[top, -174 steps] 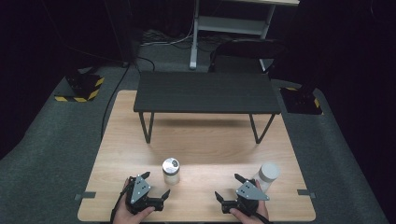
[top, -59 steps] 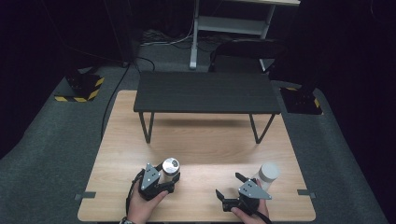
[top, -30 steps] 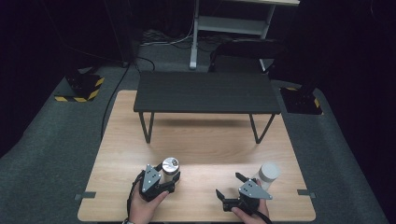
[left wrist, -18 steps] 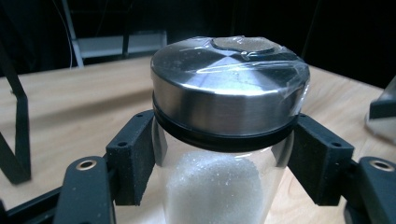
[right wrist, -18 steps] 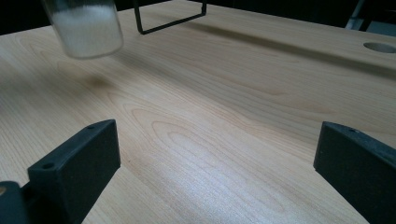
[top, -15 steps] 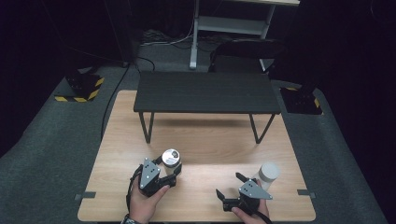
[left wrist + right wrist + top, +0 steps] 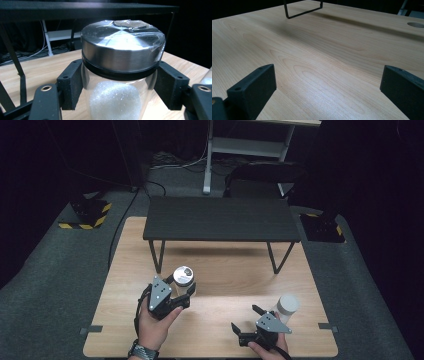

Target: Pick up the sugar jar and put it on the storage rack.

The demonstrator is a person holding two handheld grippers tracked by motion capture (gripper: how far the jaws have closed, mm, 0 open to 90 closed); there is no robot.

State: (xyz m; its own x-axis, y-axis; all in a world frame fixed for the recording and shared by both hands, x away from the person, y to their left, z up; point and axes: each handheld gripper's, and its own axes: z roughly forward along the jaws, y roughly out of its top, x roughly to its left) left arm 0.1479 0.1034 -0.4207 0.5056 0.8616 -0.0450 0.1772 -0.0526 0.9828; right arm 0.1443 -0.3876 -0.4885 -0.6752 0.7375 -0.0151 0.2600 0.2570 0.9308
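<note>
A clear glass jar (image 7: 183, 276) with a shiny metal lid (image 7: 122, 45) and white grainy contents is clamped between the jaws of my left gripper (image 7: 181, 288), left of the wooden table's middle. In the left gripper view the pads (image 7: 71, 87) press the glass just under the lid, and my left gripper (image 7: 120, 86) is shut on the jar. My right gripper (image 7: 245, 318) rests low near the front right edge, open, with bare wood between its jaws. A second jar (image 7: 287, 306) with a pale lid stands just to its right, untouched.
A low black metal-legged shelf (image 7: 220, 217) stands across the far half of the wooden table (image 7: 225, 265). One of its wire legs (image 7: 302, 11) is visible ahead of the right gripper (image 7: 329, 87). Dark floor surrounds the table.
My left gripper moved forward to the metal-lidded jar, shut on it, and has carried it a little up and away from the front edge. The right gripper and pale-lidded jar stayed put.
</note>
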